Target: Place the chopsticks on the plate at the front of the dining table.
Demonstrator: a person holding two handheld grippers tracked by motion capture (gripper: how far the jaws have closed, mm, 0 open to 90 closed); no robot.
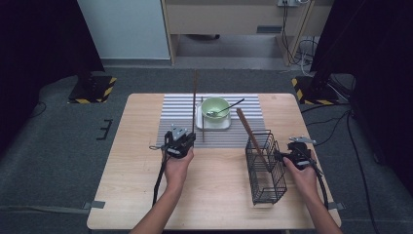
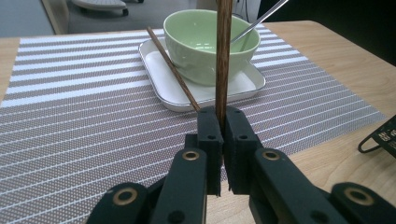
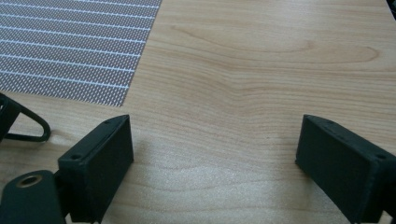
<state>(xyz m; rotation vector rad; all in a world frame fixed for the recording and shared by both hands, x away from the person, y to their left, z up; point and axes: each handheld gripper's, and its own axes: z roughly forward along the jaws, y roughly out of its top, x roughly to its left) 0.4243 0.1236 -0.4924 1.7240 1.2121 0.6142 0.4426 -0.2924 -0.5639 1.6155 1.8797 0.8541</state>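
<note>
A: Two chopsticks to list. Item one?

B: Chopstick (image 2: 223, 56), dark wood, clamped between the jaws of the left gripper (image 2: 219, 122). Long axis upright, rising straight out of the jaws in front of the green bowl (image 2: 211, 39).

A: Item two?

B: Second chopstick (image 2: 172, 67), loose, lying on the striped mat (image 2: 84, 107) with its far end leaning on the rim of the white tray (image 2: 159, 81) under the bowl. A spoon (image 1: 225, 109) rests in the bowl.

A: Destination?

B: Black wire basket (image 1: 265, 168), standing on the surface to the right of the mat, one wooden stick (image 1: 247, 129) already leaning out of it.

A: Right gripper?

B: Right gripper (image 1: 296, 155), just beside the basket's right wall. Jaws wide apart, nothing between them, bare wood of the surface (image 3: 243, 70) beneath.

A: Relation that counts?

B: Basket lies to the right of the held chopstick, well apart from it, across the mat's corner. Left hand carries; right hand is nearer the basket and could steady it. My judgement: the upright axis suits a drop through the open top.
</note>
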